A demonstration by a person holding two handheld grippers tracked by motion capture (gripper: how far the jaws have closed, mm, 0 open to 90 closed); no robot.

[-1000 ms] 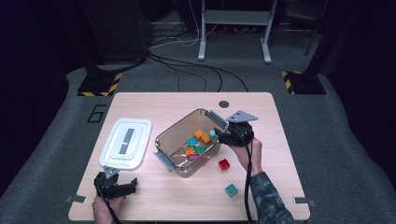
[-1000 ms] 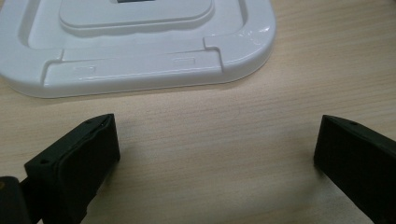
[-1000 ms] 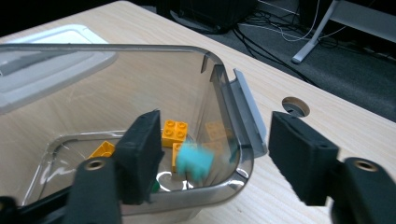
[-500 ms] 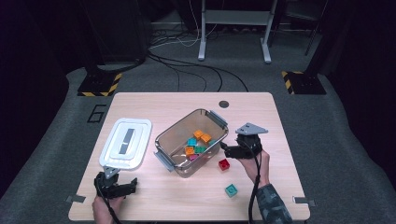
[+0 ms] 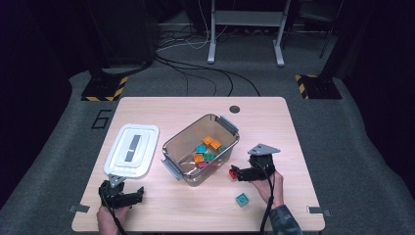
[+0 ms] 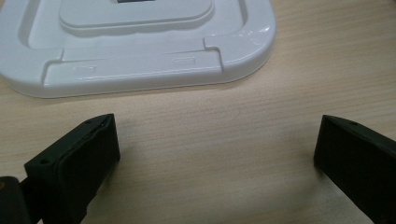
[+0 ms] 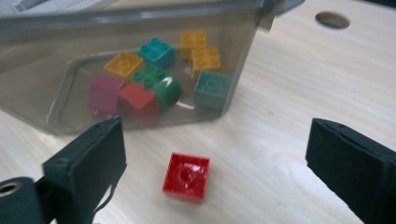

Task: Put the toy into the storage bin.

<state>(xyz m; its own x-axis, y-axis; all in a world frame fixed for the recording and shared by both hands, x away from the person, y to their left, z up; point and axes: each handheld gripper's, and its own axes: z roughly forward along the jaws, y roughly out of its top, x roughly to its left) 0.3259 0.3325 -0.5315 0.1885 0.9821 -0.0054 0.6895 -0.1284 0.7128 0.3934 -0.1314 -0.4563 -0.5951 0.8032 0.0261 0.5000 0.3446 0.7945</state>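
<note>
A clear plastic box (image 5: pixel 178 147) stands mid-table with several coloured bricks inside (image 7: pixel 154 70). Just outside its near right wall a red brick (image 5: pixel 233 173) (image 7: pixel 187 176) lies on the wood. My right gripper (image 5: pixel 241 174) (image 7: pixel 215 140) is low over the table with this brick between its jaws, pads well clear of it; the jaws have just been opening and stand wide. A teal brick (image 5: pixel 242 199) lies closer to the person. My left gripper (image 5: pixel 123 195) (image 6: pixel 217 135) rests open at the front left, facing the white lid (image 5: pixel 132 149) (image 6: pixel 135 42), nothing between its fingers.
A round hole (image 5: pixel 235 109) (image 7: pixel 332 20) sits in the tabletop near the far edge. The box has grey latches at both ends (image 5: pixel 229 124). Cables and a stand's legs lie on the floor beyond the table.
My right gripper has come down from over the box's right rim toward the person, to the table beside the red brick, and its jaws have spread. The left gripper has stayed put.
</note>
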